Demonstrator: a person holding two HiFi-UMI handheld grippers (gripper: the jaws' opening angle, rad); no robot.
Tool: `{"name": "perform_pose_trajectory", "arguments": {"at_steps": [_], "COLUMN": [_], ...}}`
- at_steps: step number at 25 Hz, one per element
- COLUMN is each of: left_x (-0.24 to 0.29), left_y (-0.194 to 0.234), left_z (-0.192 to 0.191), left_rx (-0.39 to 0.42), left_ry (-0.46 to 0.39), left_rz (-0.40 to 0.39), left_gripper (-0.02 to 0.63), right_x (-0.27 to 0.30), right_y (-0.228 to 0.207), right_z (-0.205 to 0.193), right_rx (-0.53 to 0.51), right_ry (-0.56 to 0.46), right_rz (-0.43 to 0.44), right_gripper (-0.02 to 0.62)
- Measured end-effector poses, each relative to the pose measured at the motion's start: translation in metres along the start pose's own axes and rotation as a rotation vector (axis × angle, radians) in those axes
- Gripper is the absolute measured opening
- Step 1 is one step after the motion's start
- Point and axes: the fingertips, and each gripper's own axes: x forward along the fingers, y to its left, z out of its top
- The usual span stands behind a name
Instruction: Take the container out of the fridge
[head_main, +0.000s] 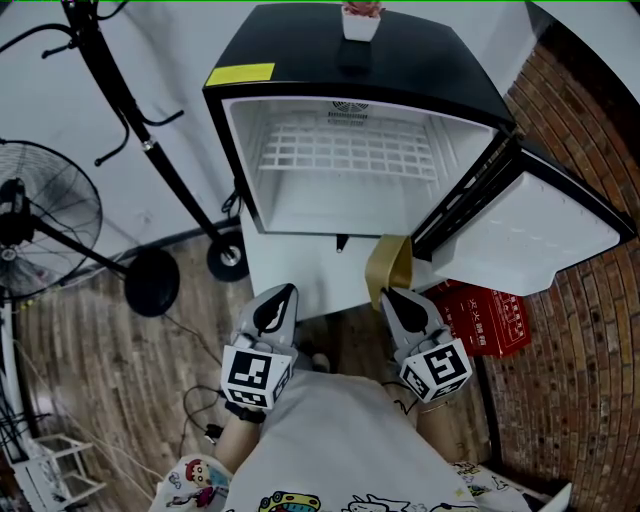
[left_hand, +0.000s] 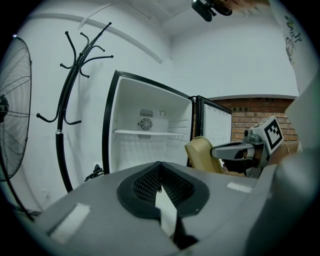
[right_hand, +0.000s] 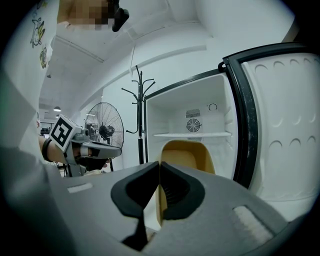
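The small black fridge (head_main: 300, 210) stands with its door (head_main: 530, 235) swung wide to the right. Its white inside holds only a wire shelf (head_main: 345, 150). A tan container (head_main: 390, 268) hangs outside the fridge, in front of its lower edge. My right gripper (head_main: 392, 295) is shut on the container's rim, and the right gripper view shows the container (right_hand: 187, 155) just past the closed jaws of that gripper (right_hand: 160, 165). My left gripper (head_main: 288, 290) is level with it to the left, shut with nothing in it (left_hand: 160, 165). In the left gripper view the container (left_hand: 202, 155) hangs at the right.
A black coat stand (head_main: 140, 130) and a floor fan (head_main: 40, 215) stand left of the fridge. A red box (head_main: 490, 315) lies on the floor under the open door. A small pot (head_main: 360, 20) sits on the fridge top. A brick wall (head_main: 590, 120) runs along the right.
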Motion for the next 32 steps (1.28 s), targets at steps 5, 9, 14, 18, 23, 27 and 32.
{"name": "perform_pose_trajectory", "arguments": {"at_steps": [5, 9, 14, 18, 23, 27, 32], "left_x": [-0.0002, -0.0002, -0.0002, -0.0012, -0.0014, -0.0016, -0.0027], "left_y": [-0.0006, 0.0002, -0.0003, 0.0006, 0.0006, 0.0003, 0.0007], "left_z": [-0.0007, -0.0009, -0.0003, -0.0001, -0.0005, 0.0001, 0.0003], "left_rx": [0.001, 0.000, 0.002, 0.001, 0.002, 0.002, 0.002], "left_ry": [0.003, 0.005, 0.003, 0.001, 0.000, -0.002, -0.001], "left_rz": [0.002, 0.006, 0.009, 0.014, 0.017, 0.017, 0.020], "left_gripper": [0.002, 0.002, 0.002, 0.002, 0.002, 0.002, 0.002], "right_x": [-0.0005, -0.0004, -0.0008, -0.0007, -0.0013, -0.0024, -0.0026], "right_y": [-0.0003, -0.0007, -0.0015, -0.0014, -0.0024, -0.0033, -0.0035], "right_z": [0.0003, 0.0000, -0.0001, 0.0009, 0.0010, 0.0013, 0.0027], "right_rx": [-0.001, 0.003, 0.003, 0.005, 0.007, 0.011, 0.014], "right_ry": [0.000, 0.001, 0.001, -0.001, -0.003, -0.003, -0.004], "right_rz": [0.000, 0.001, 0.002, 0.002, 0.002, 0.000, 0.002], "right_gripper": [0.012, 0.011, 0.012, 0.011, 0.012, 0.011, 0.011]}}
